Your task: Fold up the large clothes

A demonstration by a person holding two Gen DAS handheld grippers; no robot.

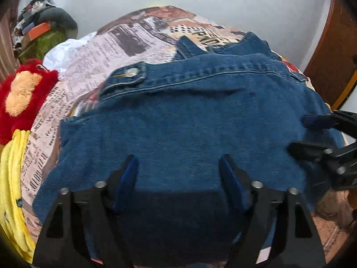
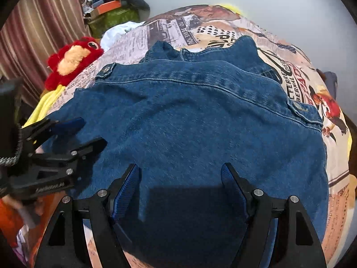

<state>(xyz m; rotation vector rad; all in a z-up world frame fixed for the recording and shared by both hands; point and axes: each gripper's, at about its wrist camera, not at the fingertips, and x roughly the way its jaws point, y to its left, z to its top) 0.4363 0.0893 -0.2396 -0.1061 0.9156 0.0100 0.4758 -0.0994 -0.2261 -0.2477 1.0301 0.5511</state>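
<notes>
Denim jacket (image 1: 178, 122) beneath both open tongs

left gripper (image 1: 178, 163): black angular frame, blue pads, silver screws; right gripper (image 2: 180, 169): same; coiled grey cable at 9 o'clock

The denim jacket (image 1: 189, 122) hides most of the bed's printed cover (image 1: 107, 51); its near hem runs behind both claws, out of sight. The yellow cloth (image 1: 13, 178) is cut by the left wrist view's edge, and the corner pile (image 2: 111, 11) is too small to sort
</notes>
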